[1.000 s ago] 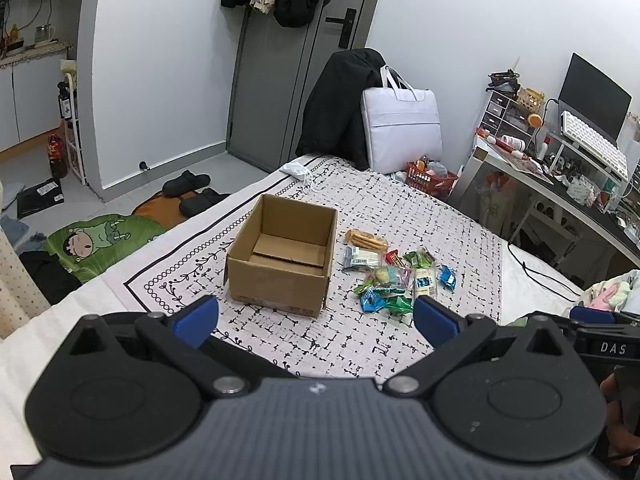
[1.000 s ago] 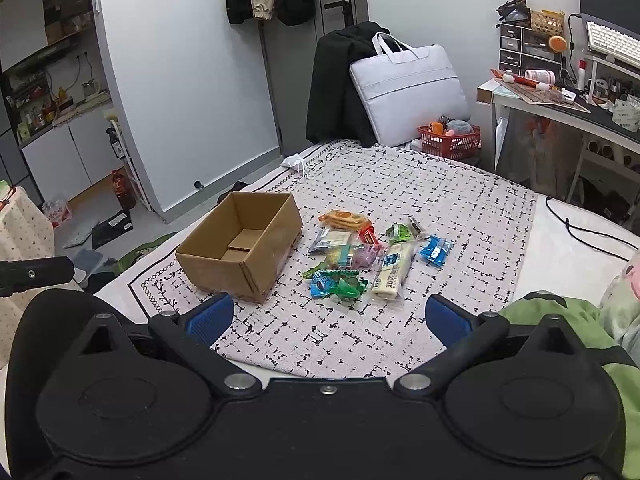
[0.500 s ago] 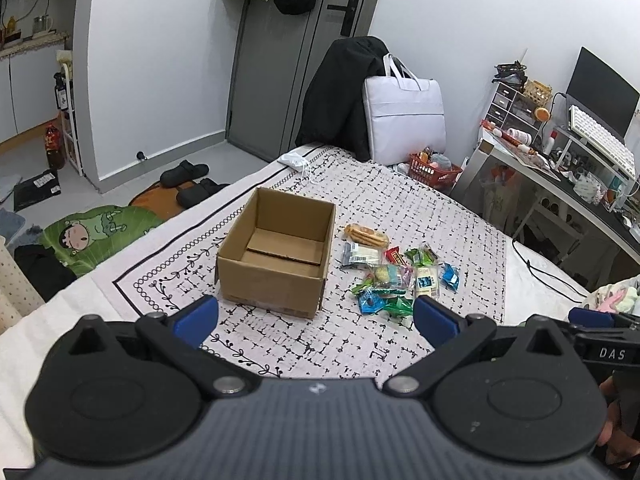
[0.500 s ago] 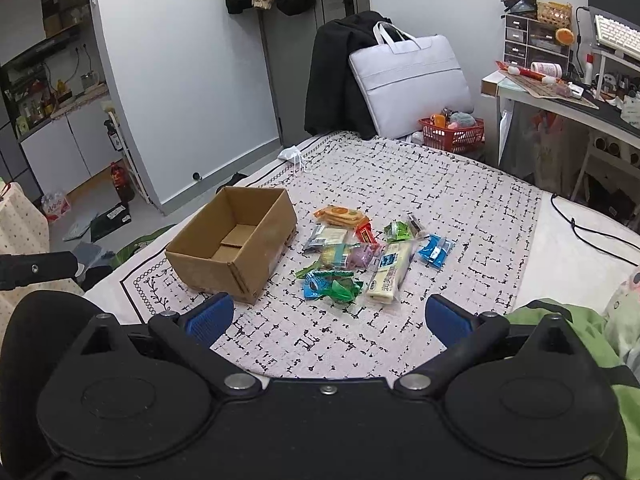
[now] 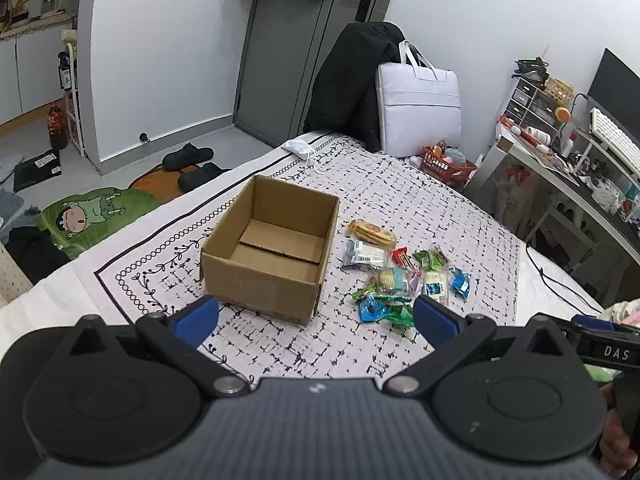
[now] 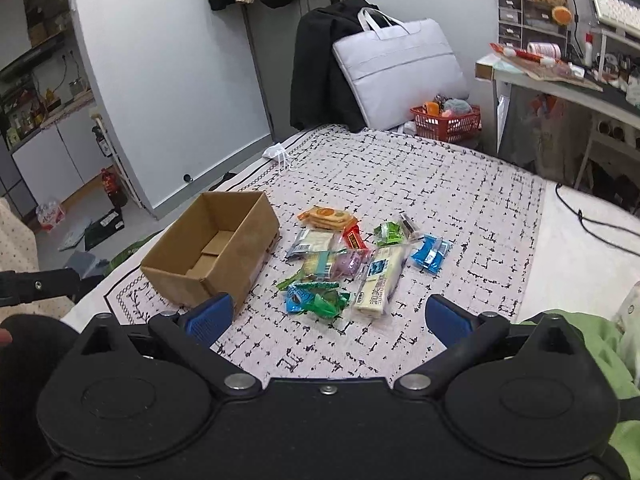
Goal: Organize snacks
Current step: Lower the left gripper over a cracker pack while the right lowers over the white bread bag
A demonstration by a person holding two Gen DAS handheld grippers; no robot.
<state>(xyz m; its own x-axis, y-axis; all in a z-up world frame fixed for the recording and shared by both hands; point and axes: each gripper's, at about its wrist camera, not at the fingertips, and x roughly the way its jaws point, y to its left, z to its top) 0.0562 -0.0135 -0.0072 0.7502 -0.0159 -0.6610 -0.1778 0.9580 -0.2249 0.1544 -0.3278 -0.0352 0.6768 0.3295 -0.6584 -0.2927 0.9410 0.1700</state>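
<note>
A bed (image 6: 460,200) with a black-patterned spread carries an open box (image 6: 216,252), a cluster of snacks (image 6: 352,256) just beside it, and a white mask (image 5: 298,147) near the far edge

**Box on the left, snack pile on the right**

So the open brown cardboard box (image 5: 269,248) sat on the black-and-white patterned bedspread (image 5: 420,200), with the heap of small wrapped snack packets (image 5: 400,270) just to its right. Behind both, a pale grey fabric tote bag (image 5: 418,110) leaned beside a black coat (image 5: 348,80).
</note>
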